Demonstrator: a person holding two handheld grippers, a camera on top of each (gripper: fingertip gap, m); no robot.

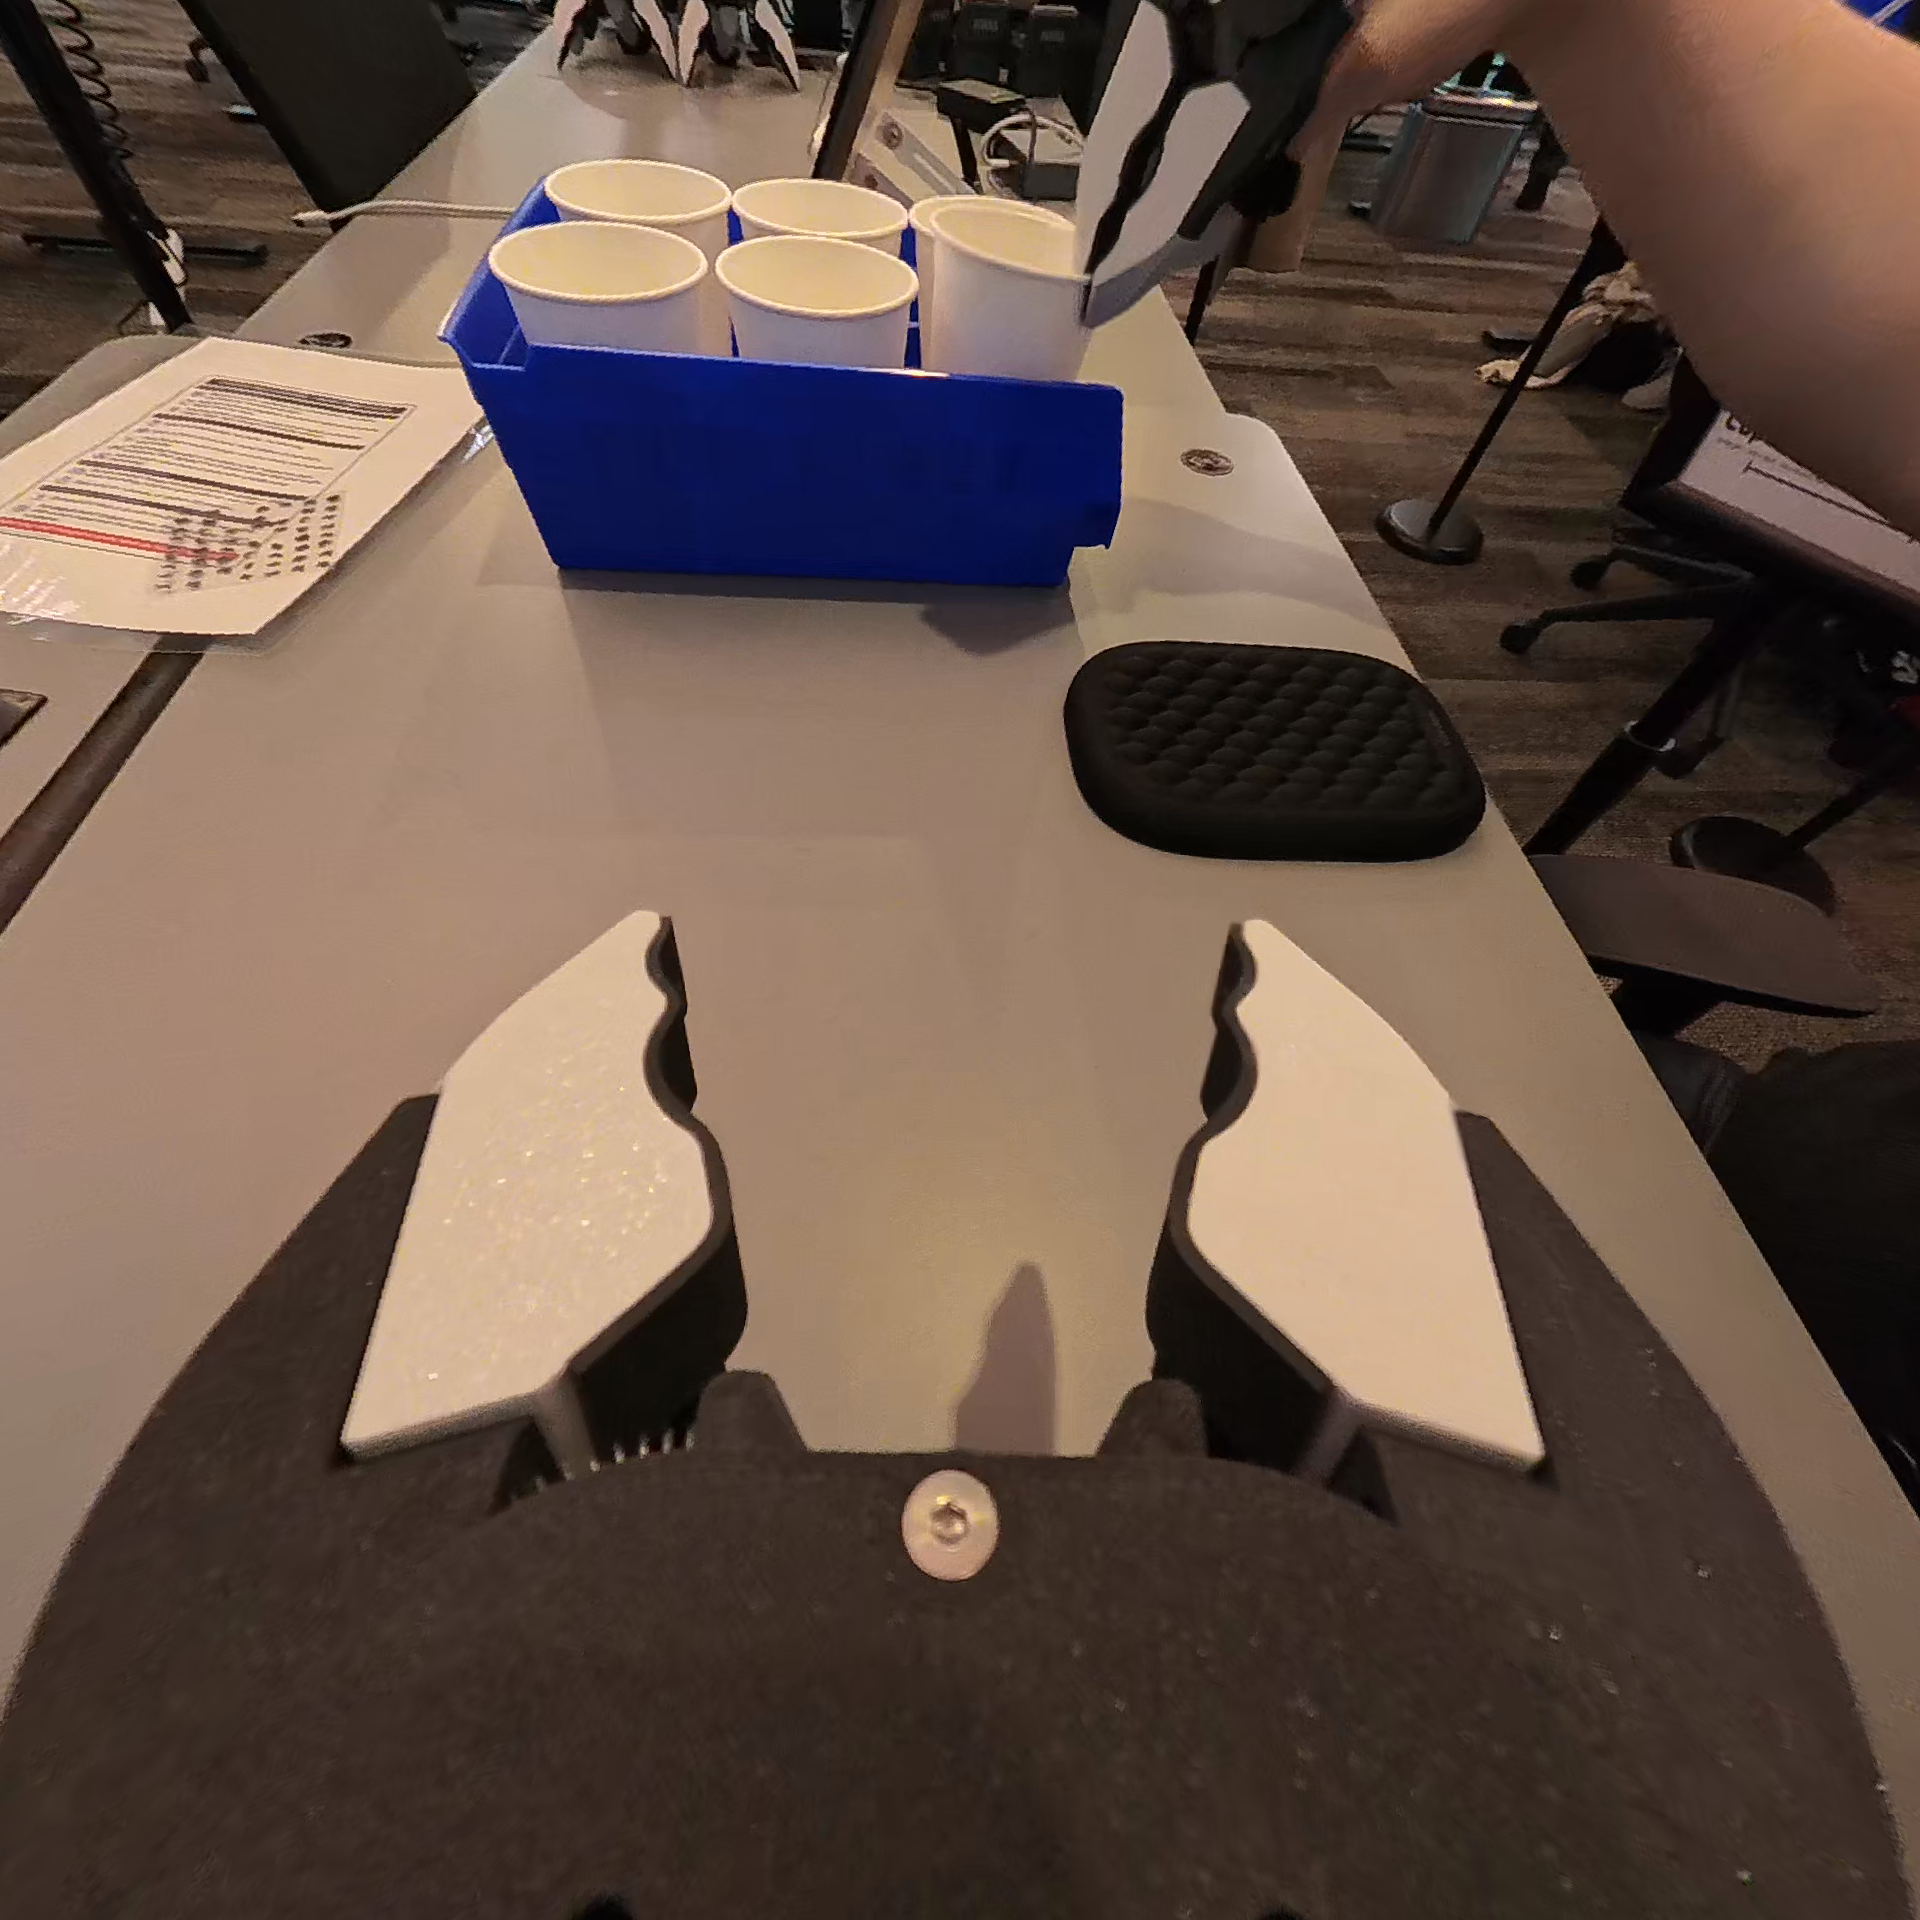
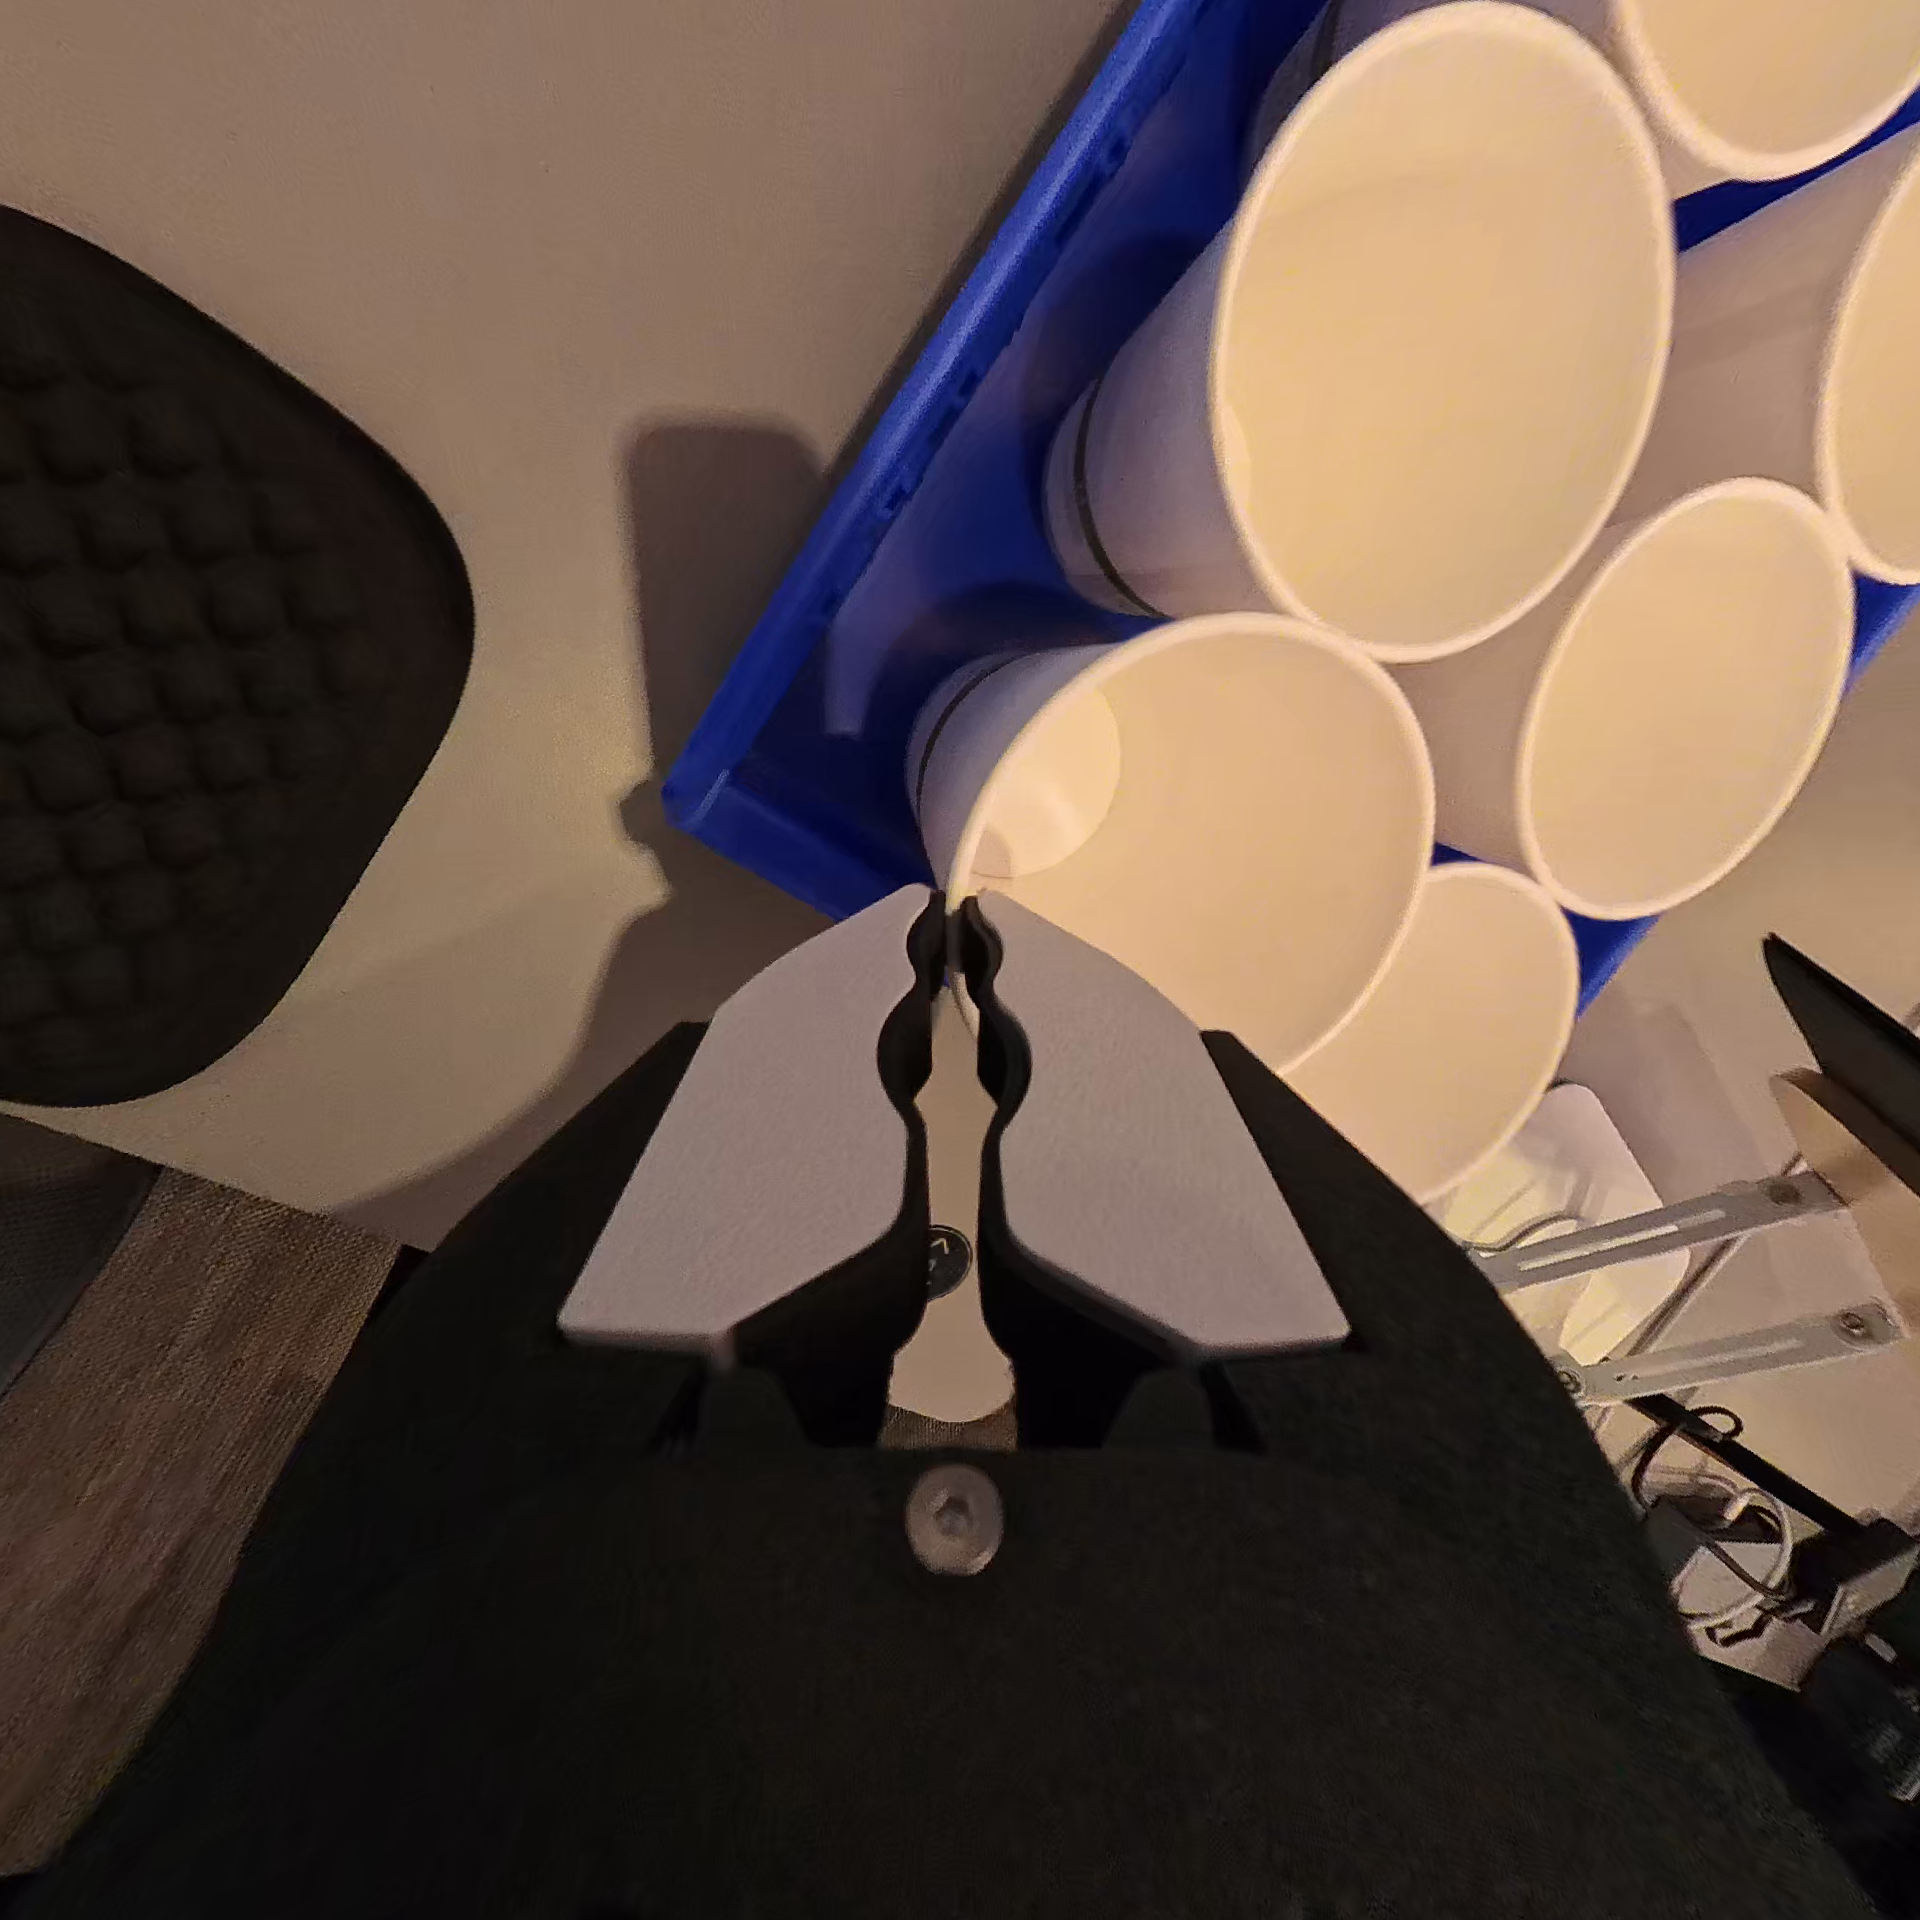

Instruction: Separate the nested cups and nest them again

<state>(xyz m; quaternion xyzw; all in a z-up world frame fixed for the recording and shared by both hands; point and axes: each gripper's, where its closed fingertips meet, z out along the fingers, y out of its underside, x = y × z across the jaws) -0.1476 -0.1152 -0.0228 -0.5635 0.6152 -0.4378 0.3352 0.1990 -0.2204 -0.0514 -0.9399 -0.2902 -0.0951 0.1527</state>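
Right wrist view: right gripper (image 2: 954,914) pinches the thin rim of a smooth white paper cup (image 2: 1195,831) at frame centre, above a glossy blue bin (image 2: 914,499). Left gripper (image 1: 951,935), fingers apart, hovers over a matte grey table (image 1: 727,831).

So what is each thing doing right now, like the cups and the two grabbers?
Right gripper: jaws shut on the rim of the raised cup.
Raised cup: tilted, standing higher than the others.
Other cups: upright in the bin, mouths open.
Blue bin: sitting on the table, holding cups.
Left gripper: jaws open, empty, over the table.
Black mat: flat, bare.
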